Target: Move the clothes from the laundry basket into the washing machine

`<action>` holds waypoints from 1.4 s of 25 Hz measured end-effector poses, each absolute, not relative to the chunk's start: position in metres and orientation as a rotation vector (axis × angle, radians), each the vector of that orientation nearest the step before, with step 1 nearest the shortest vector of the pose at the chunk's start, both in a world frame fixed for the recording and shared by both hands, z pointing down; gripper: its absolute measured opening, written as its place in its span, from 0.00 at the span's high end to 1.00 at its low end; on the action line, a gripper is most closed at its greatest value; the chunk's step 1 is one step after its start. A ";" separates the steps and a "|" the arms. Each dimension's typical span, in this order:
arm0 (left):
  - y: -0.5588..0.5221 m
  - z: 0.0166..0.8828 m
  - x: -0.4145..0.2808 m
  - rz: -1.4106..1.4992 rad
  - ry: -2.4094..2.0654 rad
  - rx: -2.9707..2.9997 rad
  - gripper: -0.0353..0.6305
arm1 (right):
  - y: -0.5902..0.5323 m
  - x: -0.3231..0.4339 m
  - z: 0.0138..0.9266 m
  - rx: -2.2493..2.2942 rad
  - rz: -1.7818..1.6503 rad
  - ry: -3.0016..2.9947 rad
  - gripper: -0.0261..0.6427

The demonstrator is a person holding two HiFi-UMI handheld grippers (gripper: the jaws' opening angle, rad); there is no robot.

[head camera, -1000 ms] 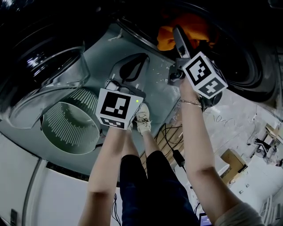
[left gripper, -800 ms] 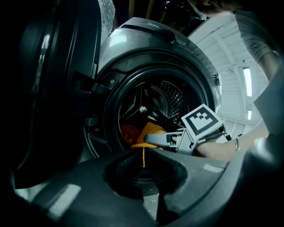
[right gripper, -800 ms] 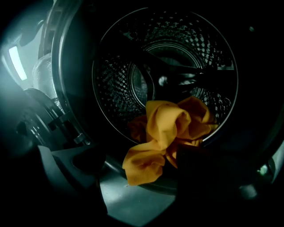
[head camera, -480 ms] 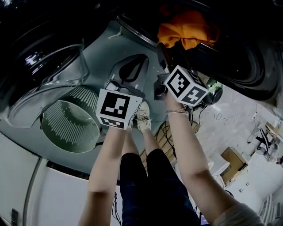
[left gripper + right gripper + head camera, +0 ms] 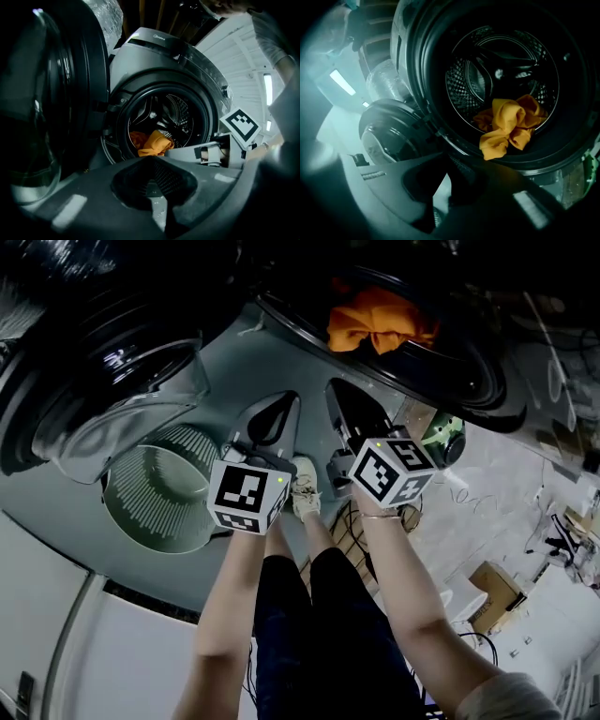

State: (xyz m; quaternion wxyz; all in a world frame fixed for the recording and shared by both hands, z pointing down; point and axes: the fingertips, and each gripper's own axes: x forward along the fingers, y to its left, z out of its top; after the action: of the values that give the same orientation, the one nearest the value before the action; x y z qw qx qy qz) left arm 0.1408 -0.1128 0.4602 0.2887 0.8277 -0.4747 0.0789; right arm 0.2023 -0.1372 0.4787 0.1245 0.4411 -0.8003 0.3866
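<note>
From the head view, the left claw (image 5: pixel 286 401) and the right claw (image 5: pixel 336 390) are held side by side, close together. Both point at the washing machine (image 5: pixel 281 320). Both claws are clenched with nothing in them. The orange cloth (image 5: pixel 380 320) lies in the round mouth of the machine, just past the tip of the right claw and not touching it. The open door (image 5: pixel 122 381) with its clear glass bowl hangs out to the left of the left claw. Beside that claw, on the same side, sits the pale green basket (image 5: pixel 155 498) with ribbed sides. The person's legs and one shoe (image 5: pixel 302 488) show behind the two claws.

From the left gripper view, the left claw (image 5: pixel 151 157) has its two jaws pressed together at the tips, and nothing sits between them. Straight ahead of the claw is the dark hole of the washing machine (image 5: pixel 164 51). The orange cloth (image 5: pixel 152 143) rests at the bottom of the hole, well apart from the claw. The door (image 5: pixel 70 93) stands open to the claw's left. The right claw's marker cube (image 5: pixel 240 126) shows to the right.

From the right gripper view, the right claw (image 5: pixel 445 159) is clenched too and holds nothing. The orange cloth (image 5: pixel 511 126) lies bunched inside the drum (image 5: pixel 501 61), ahead of the claw and a little to its right, with one fold over the front lip. The door (image 5: pixel 393 136) is to the claw's left.
</note>
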 end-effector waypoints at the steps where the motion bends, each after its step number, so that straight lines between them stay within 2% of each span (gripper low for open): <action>1: -0.109 0.452 0.139 0.214 -1.269 2.205 0.95 | -0.132 0.199 0.467 1.254 1.151 -2.347 0.92; 5: -0.096 0.416 0.131 0.216 -1.268 2.196 0.95 | -0.116 0.186 0.421 1.120 1.198 -2.404 0.92; 15: -0.075 0.302 0.122 0.298 -1.259 2.257 0.95 | -0.104 0.177 0.276 1.053 1.028 -2.583 0.92; 21: -0.091 0.212 0.121 0.215 -1.298 2.307 0.94 | -0.097 0.176 0.183 1.013 0.930 -2.688 0.92; 29: -0.076 0.129 0.124 0.297 -1.282 2.341 0.95 | -0.091 0.190 0.103 1.104 0.825 -2.701 0.92; 35: -0.063 0.077 0.135 0.223 -1.235 2.404 0.95 | -0.085 0.193 0.055 1.146 0.746 -2.723 0.92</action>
State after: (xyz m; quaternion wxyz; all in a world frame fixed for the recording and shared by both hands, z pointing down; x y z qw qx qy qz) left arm 0.1347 -0.0631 0.0769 0.2134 0.8661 -0.4449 0.0803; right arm 0.1927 -0.0850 0.0546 0.0476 0.3756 -0.8927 0.2445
